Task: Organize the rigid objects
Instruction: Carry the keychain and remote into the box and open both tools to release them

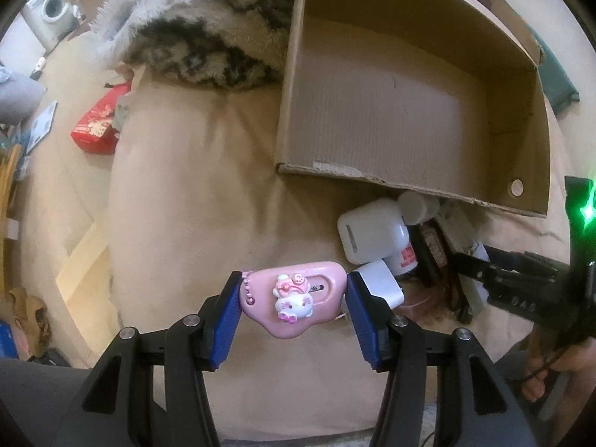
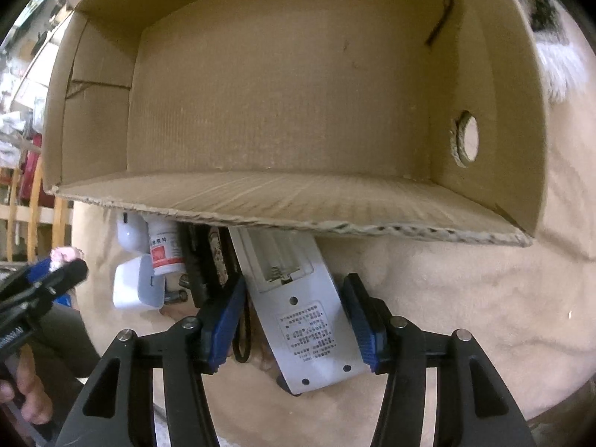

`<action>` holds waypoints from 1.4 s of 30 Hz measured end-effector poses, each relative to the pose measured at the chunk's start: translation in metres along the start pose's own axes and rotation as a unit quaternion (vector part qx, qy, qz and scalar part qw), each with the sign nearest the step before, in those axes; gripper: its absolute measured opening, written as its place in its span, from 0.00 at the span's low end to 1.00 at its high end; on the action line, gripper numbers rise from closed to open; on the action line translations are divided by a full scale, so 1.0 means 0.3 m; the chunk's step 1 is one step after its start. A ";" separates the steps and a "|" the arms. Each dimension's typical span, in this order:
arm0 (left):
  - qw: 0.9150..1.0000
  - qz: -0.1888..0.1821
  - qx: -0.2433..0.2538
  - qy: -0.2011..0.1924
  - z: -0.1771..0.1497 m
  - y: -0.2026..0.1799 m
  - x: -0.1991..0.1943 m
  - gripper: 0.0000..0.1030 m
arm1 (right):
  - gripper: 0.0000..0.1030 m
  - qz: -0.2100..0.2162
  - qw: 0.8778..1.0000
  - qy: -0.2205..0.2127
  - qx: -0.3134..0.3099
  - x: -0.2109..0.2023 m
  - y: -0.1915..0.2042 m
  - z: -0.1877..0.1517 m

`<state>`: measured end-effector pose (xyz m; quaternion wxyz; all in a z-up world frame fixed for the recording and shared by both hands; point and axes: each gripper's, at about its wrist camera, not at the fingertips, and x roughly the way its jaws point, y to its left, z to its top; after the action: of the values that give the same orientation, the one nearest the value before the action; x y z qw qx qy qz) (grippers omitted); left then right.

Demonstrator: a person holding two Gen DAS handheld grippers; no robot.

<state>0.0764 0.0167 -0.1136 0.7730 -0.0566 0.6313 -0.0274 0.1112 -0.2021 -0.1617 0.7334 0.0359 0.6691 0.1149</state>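
My left gripper [image 1: 292, 300] is shut on a pink Hello Kitty box cutter [image 1: 294, 298] and holds it above the beige cushion, left of a pile of objects. The pile holds a white earbud case [image 1: 370, 231], a white charger [image 1: 380, 283], and a white pill bottle with a red label [image 1: 404, 259]. My right gripper [image 2: 294, 314] straddles a white remote control [image 2: 301, 316] lying face down with its battery bay open; the blue pads sit at its sides without clearly pressing it. An open cardboard box [image 2: 283, 100] stands just behind the pile.
The box [image 1: 409, 104] rests on a beige cushion [image 1: 193, 205]. A furry grey blanket [image 1: 193, 37] lies at the back left. A red packet [image 1: 98, 124] lies on the floor at left. A dark hair tie [image 2: 242, 339] and dark items [image 2: 203, 264] lie beside the remote.
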 end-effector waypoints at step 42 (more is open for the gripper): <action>0.999 0.035 -0.035 -0.006 -0.023 0.039 -0.014 0.49 | 0.44 0.081 0.983 -0.153 0.061 -0.329 0.024 -0.270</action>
<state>0.0685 0.0284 -0.1123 0.7747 -0.0614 0.6290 0.0222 0.0223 -0.2247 -0.0726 0.8119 0.1513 0.5496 0.1261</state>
